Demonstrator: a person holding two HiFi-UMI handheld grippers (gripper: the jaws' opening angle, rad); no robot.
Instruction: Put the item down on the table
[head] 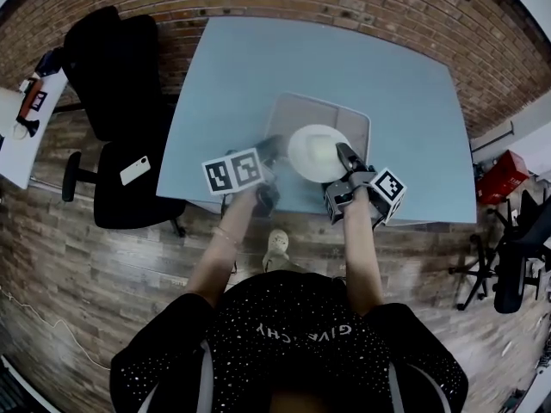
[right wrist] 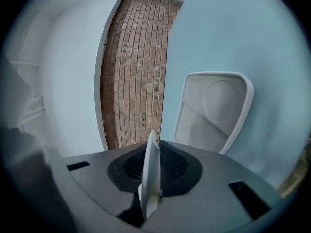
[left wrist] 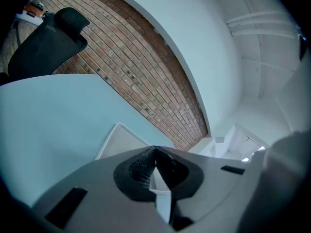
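Observation:
A white plate (head: 317,151) hangs just above a pale tray (head: 297,114) on the light blue table (head: 258,67), near its front edge. My left gripper (head: 275,151) meets the plate's left rim and my right gripper (head: 347,157) its right rim. In the left gripper view the gripper (left wrist: 155,152) is shut on a thin white edge of the plate (left wrist: 163,198), with the tray (left wrist: 119,142) beyond. In the right gripper view the gripper (right wrist: 154,140) is shut on the plate (right wrist: 149,174), seen edge-on, and the tray (right wrist: 218,110) lies ahead to the right.
A black office chair (head: 120,84) with a white phone (head: 135,170) on its seat stands left of the table. A white desk corner (head: 17,136) is at far left. A red box (head: 499,176) and another chair (head: 516,256) are at right. A brick wall runs behind.

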